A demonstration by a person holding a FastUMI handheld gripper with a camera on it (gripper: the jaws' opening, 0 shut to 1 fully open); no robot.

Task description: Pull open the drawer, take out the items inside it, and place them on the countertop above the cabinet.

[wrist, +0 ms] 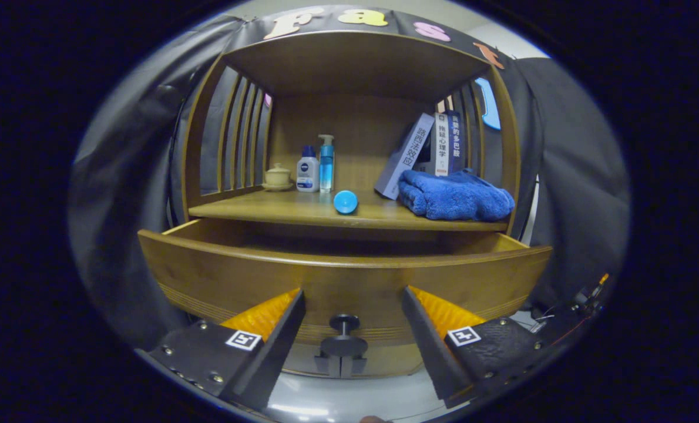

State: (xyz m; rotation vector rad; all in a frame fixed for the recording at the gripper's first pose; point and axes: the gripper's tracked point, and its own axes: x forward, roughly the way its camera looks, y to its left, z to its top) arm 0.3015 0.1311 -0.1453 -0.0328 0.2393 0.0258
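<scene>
Step in hand: the drawer [343, 276] stands pulled out from the cabinet, so the pulling step looks done or nearly done; taking the items out is not yet begun.
Gripper: the gripper [349, 320] is spread wide and holds nothing; its fingers flank the drawer knob [344, 322] without touching it.
Drawer knob: a dark round peg on the drawer front, between the fingers, at 6 o'clock from the drawer's open top.
Drawer contents: hidden behind the tall front panel and in shadow; I cannot tell what lies inside.
Next move, as I judge: lift the gripper over the front rim, tilt down to see the inside, then close on an item.
Tabletop: the wooden tabletop [302, 210] above the drawer, smooth, warm brown, with free room near its front edge.
Blue ball [345, 201]: smooth, round, at the tabletop's front edge at 12 o'clock from the knob.
Blue towel [455, 195]: plush, folded, at 3 o'clock from the ball.
Books [437, 147]: leaning behind the towel.
Pump bottle [326, 163] and white bottle [308, 170]: glossy plastic, upright, side by side at 11 o'clock from the ball.
Lidded cup [278, 175]: pale ceramic on a saucer, at 9 o'clock from the bottles.
</scene>
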